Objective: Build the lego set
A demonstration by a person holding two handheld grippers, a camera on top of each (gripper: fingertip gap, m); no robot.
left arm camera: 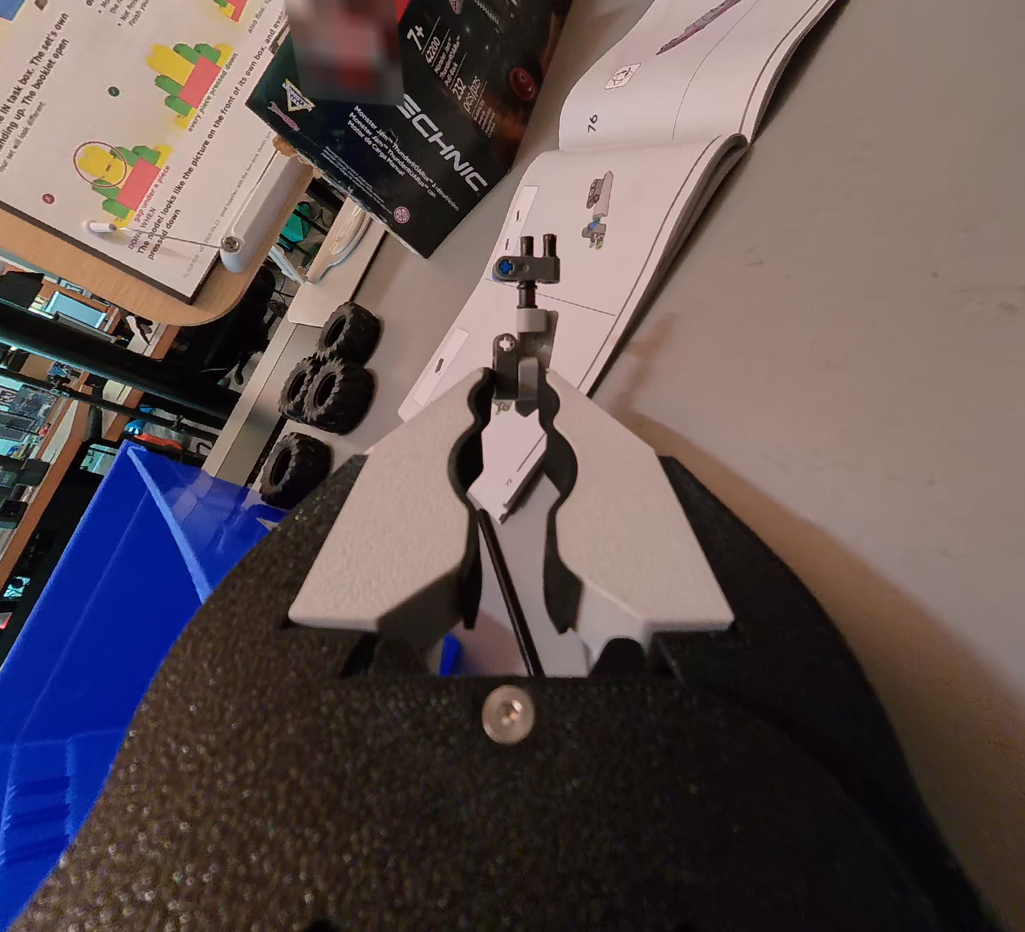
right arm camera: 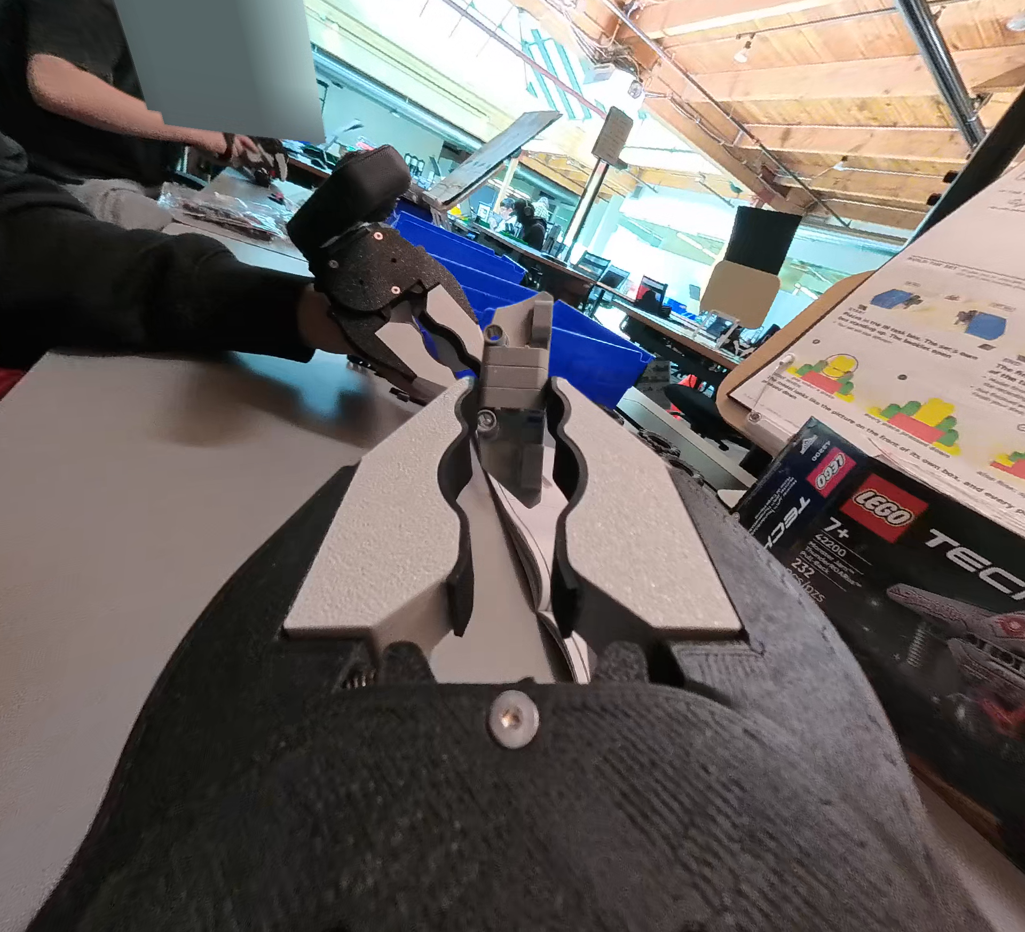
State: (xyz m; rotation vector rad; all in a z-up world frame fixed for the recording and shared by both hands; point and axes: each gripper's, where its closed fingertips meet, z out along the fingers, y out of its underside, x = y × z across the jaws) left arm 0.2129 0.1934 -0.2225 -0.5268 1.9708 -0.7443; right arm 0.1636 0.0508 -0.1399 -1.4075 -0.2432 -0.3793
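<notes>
My left gripper is shut on a small lego sub-assembly of dark grey and light grey connectors, with a blue pin and two black pins at its far end. It is held above the open instruction booklet. My right gripper is shut on a grey lego assembly of stacked grey beams that stands up out of the fingertips. The left gripper also shows in the right wrist view, just behind that assembly, in a gloved hand.
The lego box stands behind the booklet and shows at the right of the right wrist view. Several black tyres lie by a blue bin. An instruction board leans behind. Blue bins and a seated person lie beyond. Some 20 cm of space lies between my two pairs of fingers.
</notes>
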